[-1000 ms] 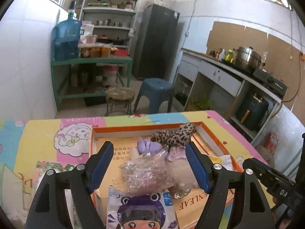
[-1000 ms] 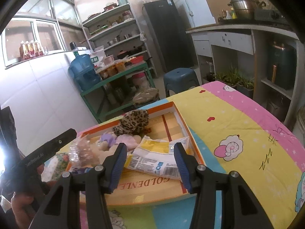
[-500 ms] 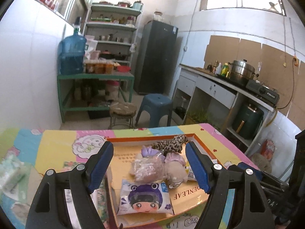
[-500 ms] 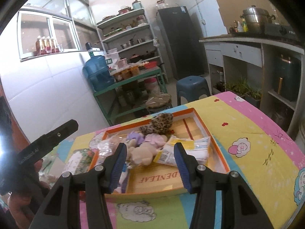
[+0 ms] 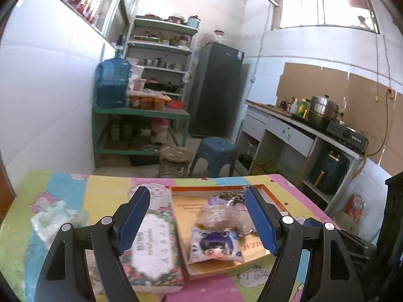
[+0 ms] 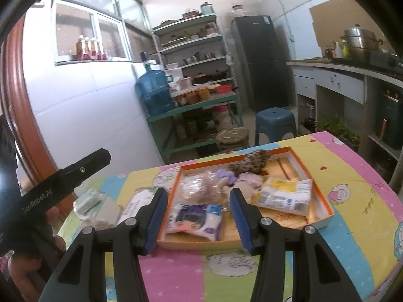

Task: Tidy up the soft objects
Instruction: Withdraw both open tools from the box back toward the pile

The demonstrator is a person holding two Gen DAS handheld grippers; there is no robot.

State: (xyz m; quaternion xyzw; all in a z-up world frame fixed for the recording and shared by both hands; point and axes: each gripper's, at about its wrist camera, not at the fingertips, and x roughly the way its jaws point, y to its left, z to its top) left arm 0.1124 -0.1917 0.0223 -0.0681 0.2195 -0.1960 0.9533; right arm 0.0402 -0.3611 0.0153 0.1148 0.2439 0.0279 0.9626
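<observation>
An orange-rimmed shallow box (image 5: 209, 188) (image 6: 201, 244) lies on the colourful tablecloth and holds soft items. In it are a cartoon-face packet (image 5: 214, 248) (image 6: 196, 220), a clear bag (image 5: 219, 217) (image 6: 199, 187), a leopard-print piece (image 5: 233, 196) (image 6: 252, 162), a purple item (image 5: 214, 200) and a yellow-white packet (image 6: 284, 196). My left gripper (image 5: 197, 220) hovers open above and short of the box, empty. My right gripper (image 6: 199, 219) is open too, nothing between its pads, over the box's near edge.
A floral-printed pack (image 5: 153, 246) lies left of the box, and a pale tissue pack (image 5: 58, 220) (image 6: 88, 201) further left. The left gripper's body (image 6: 68, 176) and a hand (image 6: 32, 264) show at the left. Stools, a green shelf and a counter stand beyond the table.
Both grippers have drawn back and risen from the box, which now looks smaller and farther off. More of the table and the floral pack has come into view. Jaws unchanged.
</observation>
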